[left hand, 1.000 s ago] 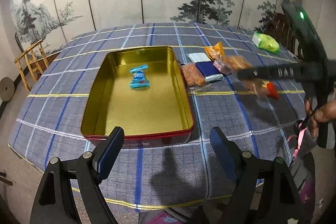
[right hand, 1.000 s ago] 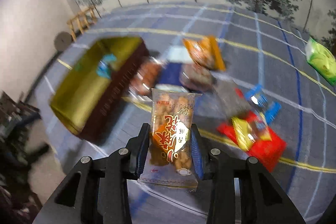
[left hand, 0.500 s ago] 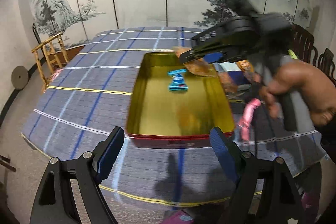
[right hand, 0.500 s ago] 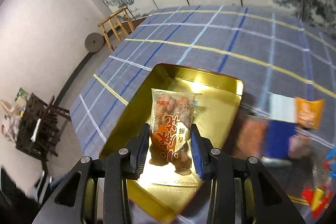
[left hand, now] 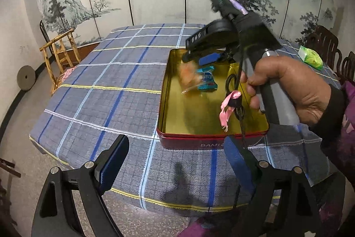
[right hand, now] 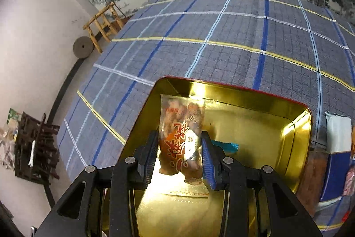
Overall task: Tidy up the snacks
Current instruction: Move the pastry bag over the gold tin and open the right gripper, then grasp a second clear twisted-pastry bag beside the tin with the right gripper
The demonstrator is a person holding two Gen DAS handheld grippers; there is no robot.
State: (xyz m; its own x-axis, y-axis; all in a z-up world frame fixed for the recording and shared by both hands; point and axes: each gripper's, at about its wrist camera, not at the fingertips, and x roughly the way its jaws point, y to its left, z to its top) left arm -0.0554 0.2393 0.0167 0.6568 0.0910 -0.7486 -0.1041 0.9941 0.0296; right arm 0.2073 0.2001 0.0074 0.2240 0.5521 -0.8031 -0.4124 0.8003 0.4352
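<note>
Right gripper (right hand: 180, 157) pinching orange snack packet (right hand: 180, 143) between nearly closed jaws, hanging over far end of gold tin (left hand: 175, 119). Blue-wrapped snack (left hand: 207, 81) lying on tin floor beside packet. Left gripper (left hand: 175, 161) hovering at near table edge, jaws opening wide, gripping nothing. Tin sitting on checked tablecloth (left hand: 115, 86); more snacks (right hand: 335, 148) lying right of tin.
</note>
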